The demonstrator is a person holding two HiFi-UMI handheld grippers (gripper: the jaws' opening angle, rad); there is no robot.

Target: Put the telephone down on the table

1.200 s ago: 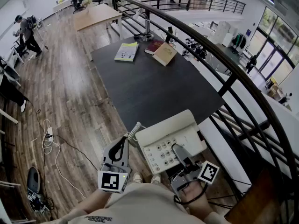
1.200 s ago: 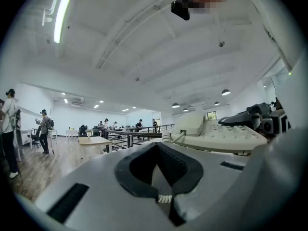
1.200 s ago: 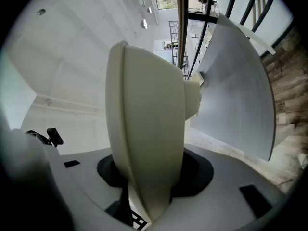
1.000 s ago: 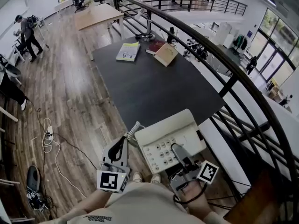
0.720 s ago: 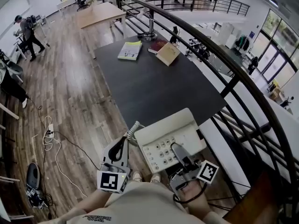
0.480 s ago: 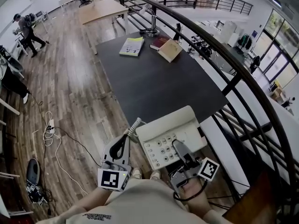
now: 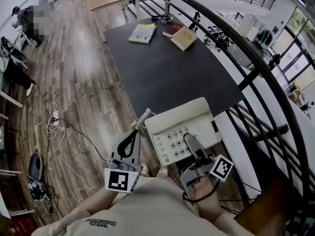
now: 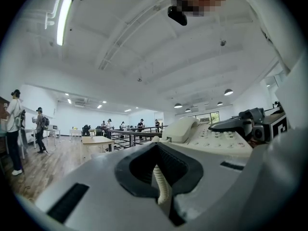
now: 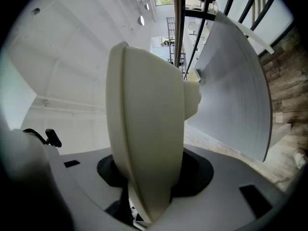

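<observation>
A cream desk telephone (image 7: 183, 127) with its handset on the cradle hangs in the air just before the near edge of the dark table (image 7: 167, 68). My right gripper (image 7: 191, 144) is shut on the telephone's near side, over the keypad; in the right gripper view the cream body (image 9: 144, 114) fills the space between the jaws of the right gripper (image 9: 149, 177). My left gripper (image 7: 135, 132) is shut on the coiled cord (image 7: 143, 117) at the phone's left. The left gripper view shows that cord (image 8: 162, 191) between the left gripper (image 8: 158, 153) jaws and the telephone (image 8: 211, 136) to the right.
Two books (image 7: 142, 32) (image 7: 183, 37) and a red one (image 7: 172, 29) lie at the table's far end. A black curved railing (image 7: 246, 58) runs along the right. Cables (image 7: 54, 127) trail on the wood floor at left. A person (image 7: 24, 18) stands far left.
The telephone and both grippers have moved a little forward, closer to the table's near edge. Both grips look the same as before.
</observation>
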